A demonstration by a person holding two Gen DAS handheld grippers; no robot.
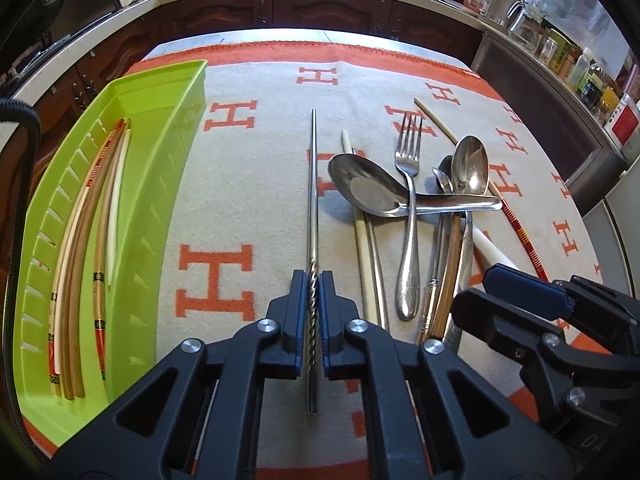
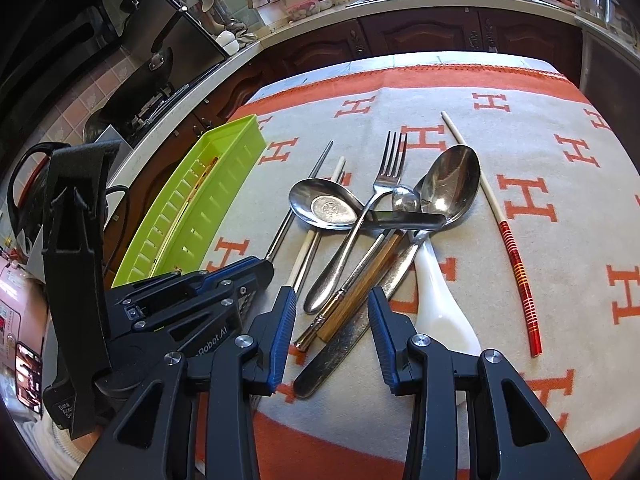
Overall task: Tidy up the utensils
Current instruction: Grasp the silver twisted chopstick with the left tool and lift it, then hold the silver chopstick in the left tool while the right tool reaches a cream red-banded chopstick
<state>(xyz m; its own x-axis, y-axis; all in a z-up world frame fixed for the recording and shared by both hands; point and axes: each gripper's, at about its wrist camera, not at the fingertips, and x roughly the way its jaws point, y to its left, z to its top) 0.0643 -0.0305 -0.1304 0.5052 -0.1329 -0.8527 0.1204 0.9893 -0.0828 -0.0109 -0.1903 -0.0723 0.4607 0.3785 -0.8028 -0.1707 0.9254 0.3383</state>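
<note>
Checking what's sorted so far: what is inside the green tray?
The green tray holds only chopsticks: wooden, white and red-patterned ones lying lengthwise. From the right wrist view its wall hides nearly all of them.

We see the left gripper [image 1: 313, 300] clamped on a metal chopstick [image 1: 313, 184] that points straight ahead over the blanket [image 1: 248, 184]. To its left, the green tray [image 1: 160, 168] holds several chopsticks [image 1: 100, 220]. On the right, spoons [image 1: 368, 190] and a fork [image 1: 409, 200] lie piled, with the right gripper [image 1: 492, 292] near their handles.
</note>
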